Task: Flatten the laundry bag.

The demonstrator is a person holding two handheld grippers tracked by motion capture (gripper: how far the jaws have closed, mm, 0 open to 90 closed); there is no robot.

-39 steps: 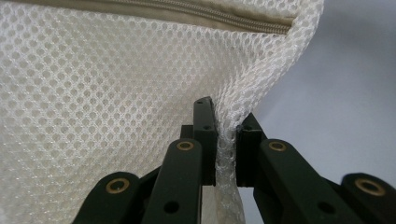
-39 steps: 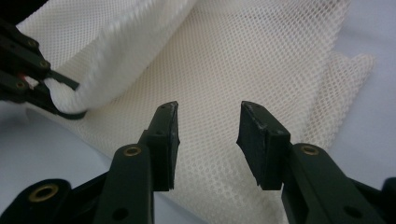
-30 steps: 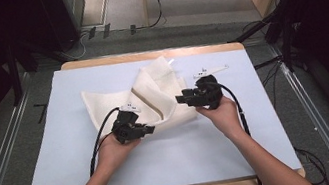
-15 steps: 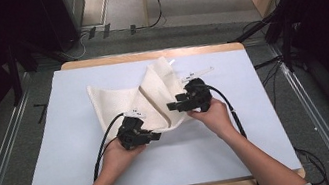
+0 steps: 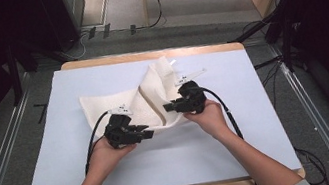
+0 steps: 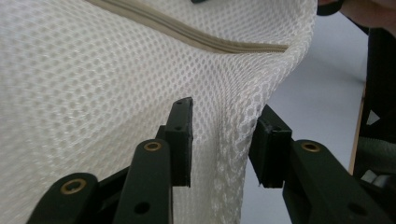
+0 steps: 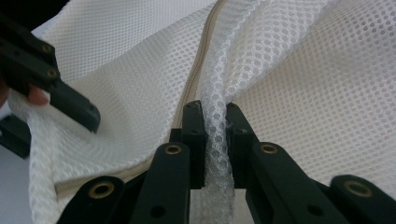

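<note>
Nearest you, your left gripper [image 5: 146, 134] sits at the near edge of the white mesh bag [image 5: 104, 107]. Its jaws have just been opening and now stand apart, a fold of mesh hanging between the pads without being pressed; in the left gripper view [image 6: 219, 140] you can see a gap on each side of the fold. A little farther out, your right gripper [image 5: 167, 107] has just been closing, and its jaws are now clamped on a bunched ridge of the mesh [image 7: 215, 121], right beside the beige zipper [image 7: 191, 88]. The bag lies mid-table on the pale blue mat [image 5: 259, 122], part of it lifted into a raised fold [image 5: 158, 81] behind your grippers.
</note>
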